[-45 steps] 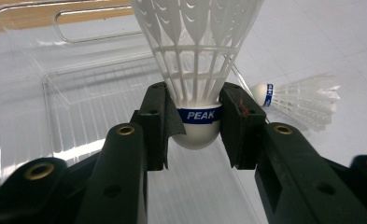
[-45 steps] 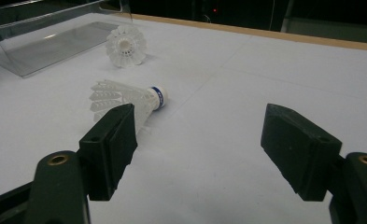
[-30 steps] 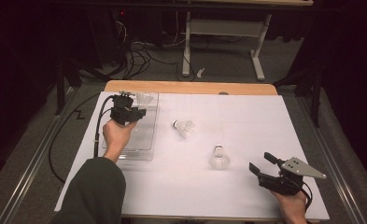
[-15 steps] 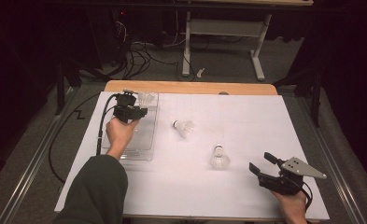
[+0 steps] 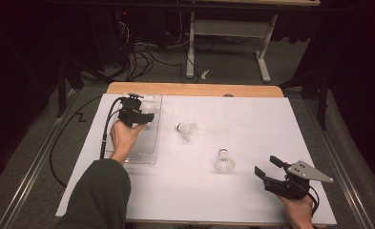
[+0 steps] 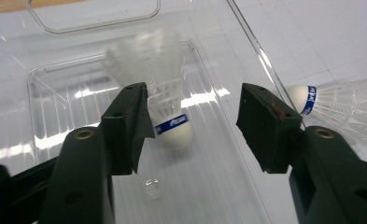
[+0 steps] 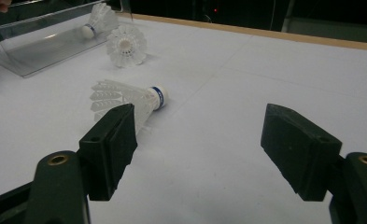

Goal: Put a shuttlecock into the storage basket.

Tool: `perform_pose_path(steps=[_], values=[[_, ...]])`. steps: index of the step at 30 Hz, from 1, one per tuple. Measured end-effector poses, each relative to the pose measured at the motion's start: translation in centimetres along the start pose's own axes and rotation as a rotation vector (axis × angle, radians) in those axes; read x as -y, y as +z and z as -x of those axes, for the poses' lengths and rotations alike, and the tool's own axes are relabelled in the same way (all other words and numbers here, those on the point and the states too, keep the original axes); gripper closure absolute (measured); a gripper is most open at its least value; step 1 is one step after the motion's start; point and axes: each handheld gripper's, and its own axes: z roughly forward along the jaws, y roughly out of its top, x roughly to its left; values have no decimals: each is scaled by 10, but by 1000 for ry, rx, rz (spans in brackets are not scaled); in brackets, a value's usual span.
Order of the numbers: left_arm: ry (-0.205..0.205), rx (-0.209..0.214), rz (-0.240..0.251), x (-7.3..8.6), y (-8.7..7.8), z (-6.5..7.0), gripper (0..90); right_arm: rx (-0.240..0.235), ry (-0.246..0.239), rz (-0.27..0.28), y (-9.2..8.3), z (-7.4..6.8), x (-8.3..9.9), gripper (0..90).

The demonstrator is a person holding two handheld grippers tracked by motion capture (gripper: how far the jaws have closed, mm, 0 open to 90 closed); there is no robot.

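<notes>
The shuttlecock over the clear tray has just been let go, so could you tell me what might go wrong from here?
The left hand-held gripper, its jaws just opened, has one pad beside the blurred shuttlecock, so withdrawing might flick it out of the clear tray. It may also bounce or roll. Two more shuttlecocks lie loose on the table.

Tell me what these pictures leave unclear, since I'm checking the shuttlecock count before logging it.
- Shuttlecock in the clear tray: feathers blurred in the left gripper view; in the high view the left gripper covers it.
- Shuttlecock beside the tray: cut off by the right edge.
- Band print on the nearest shuttlecock: too small, right gripper view.
</notes>
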Motion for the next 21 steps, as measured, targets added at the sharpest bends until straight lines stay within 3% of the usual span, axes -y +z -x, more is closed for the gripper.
perform_pose_path(steps=[4, 21], values=[[17, -4, 14, 0, -4, 4, 389, 1, -1, 1, 0, 0, 0, 271], [78, 14, 93, 4, -23, 18, 383, 0, -4, 3, 0, 0, 0, 271]])
